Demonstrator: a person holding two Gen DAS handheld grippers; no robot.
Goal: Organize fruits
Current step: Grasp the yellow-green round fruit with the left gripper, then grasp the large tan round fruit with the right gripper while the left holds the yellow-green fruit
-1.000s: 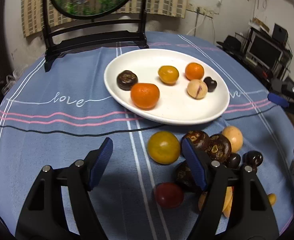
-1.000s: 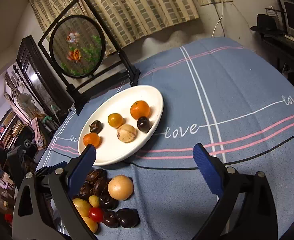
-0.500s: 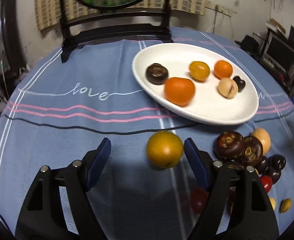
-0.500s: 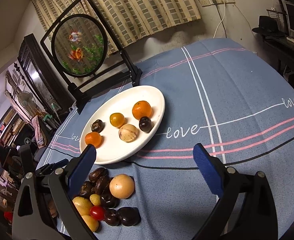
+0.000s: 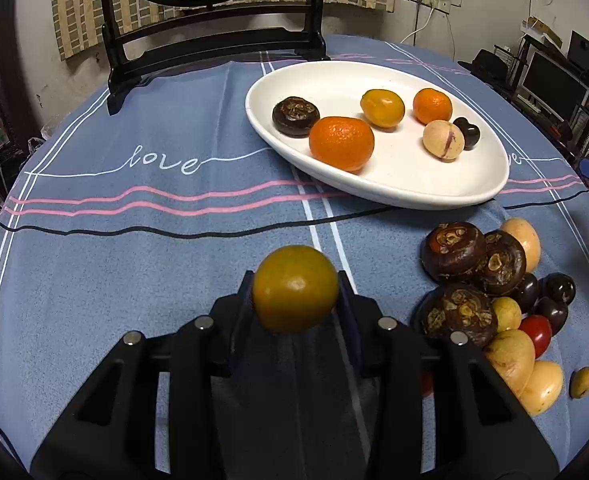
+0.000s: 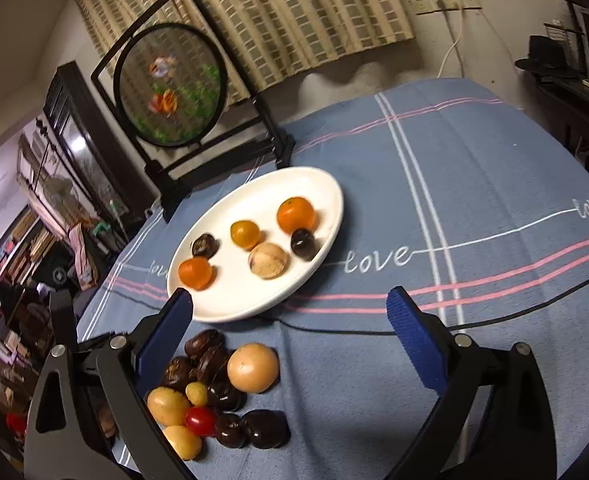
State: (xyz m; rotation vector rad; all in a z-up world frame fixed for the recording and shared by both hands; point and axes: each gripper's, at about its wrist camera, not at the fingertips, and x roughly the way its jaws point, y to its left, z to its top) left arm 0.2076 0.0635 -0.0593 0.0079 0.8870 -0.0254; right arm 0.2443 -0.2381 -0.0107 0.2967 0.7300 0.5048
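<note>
Your left tool (image 5: pixel 294 292) points steeply down at the bench (image 5: pixel 134 248), its jaws closing with a yellow-green round fruit (image 5: pixel 295 289) between them, the pads pressing both its sides. That fruit is smooth, glossy, unblemished, and sits near the white oval plate (image 5: pixel 446 192), left of the loose fruit pile (image 5: pixel 490 292). Your right tool (image 6: pixel 290 316) hangs over the blue striped cloth, jaws wide apart with nothing between them, the pile (image 6: pixel 214 388) just beside its left finger. The plate (image 6: pixel 254 304) carries two oranges, a yellow fruit, a tan one and two dark ones.
</note>
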